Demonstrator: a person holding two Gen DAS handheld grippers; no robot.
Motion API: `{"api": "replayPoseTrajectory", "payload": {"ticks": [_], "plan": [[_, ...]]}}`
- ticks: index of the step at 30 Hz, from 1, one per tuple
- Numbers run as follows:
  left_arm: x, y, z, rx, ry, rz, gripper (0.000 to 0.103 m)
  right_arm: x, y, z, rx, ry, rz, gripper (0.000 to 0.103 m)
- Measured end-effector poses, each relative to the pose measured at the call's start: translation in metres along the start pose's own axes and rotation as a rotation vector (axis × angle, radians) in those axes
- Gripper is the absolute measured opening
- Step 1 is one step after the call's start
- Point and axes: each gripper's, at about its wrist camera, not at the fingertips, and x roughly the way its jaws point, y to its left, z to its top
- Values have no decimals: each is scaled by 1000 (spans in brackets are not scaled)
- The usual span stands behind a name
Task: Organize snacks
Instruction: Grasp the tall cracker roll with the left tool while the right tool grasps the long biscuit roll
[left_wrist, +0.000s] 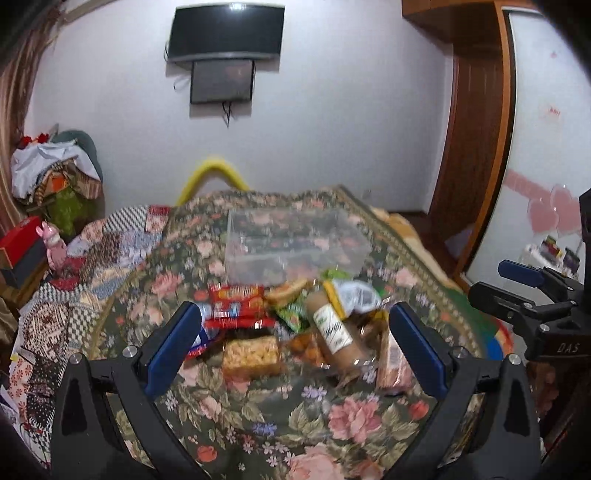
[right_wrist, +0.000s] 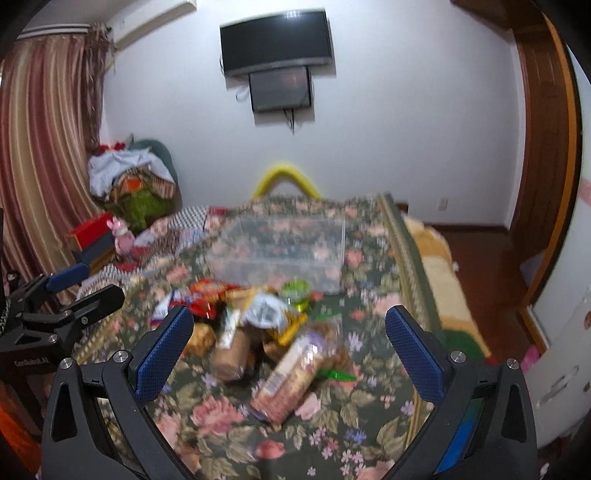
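Note:
A pile of snacks (left_wrist: 295, 325) lies on a floral bedspread (left_wrist: 280, 417): a red packet (left_wrist: 236, 306), a yellow puffed-snack bag (left_wrist: 251, 354), a brown bottle with a white label (left_wrist: 332, 332) and a long biscuit pack (right_wrist: 295, 376). A clear plastic box (left_wrist: 295, 243) stands behind the pile, also in the right wrist view (right_wrist: 280, 251). My left gripper (left_wrist: 291, 350) is open and empty just short of the pile. My right gripper (right_wrist: 288, 350) is open and empty over the pile's right side.
A heap of clothes (left_wrist: 55, 177) and a red box (left_wrist: 22, 240) sit at the left. A wooden wardrobe (left_wrist: 476, 122) stands at the right. A yellow hoop (left_wrist: 214, 177) rises behind the bed. A wall TV (left_wrist: 225, 33) hangs above.

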Motion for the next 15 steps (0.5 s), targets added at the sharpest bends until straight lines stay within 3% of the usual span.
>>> {"api": "replayPoseTrajectory", "payload": {"ticks": [4, 6, 9, 15], "plan": [[23, 6, -11, -25, 81, -17, 100, 25, -7, -14, 15, 93, 4, 96], [38, 10, -16, -56, 132, -45, 92, 38, -11, -20, 36, 137, 17, 92], [56, 11, -22, -70, 183, -58, 81, 54, -17, -30, 70, 194, 39, 83], [85, 3, -31, -68, 261, -102, 72, 82, -19, -43, 106, 292, 84, 62]]}}
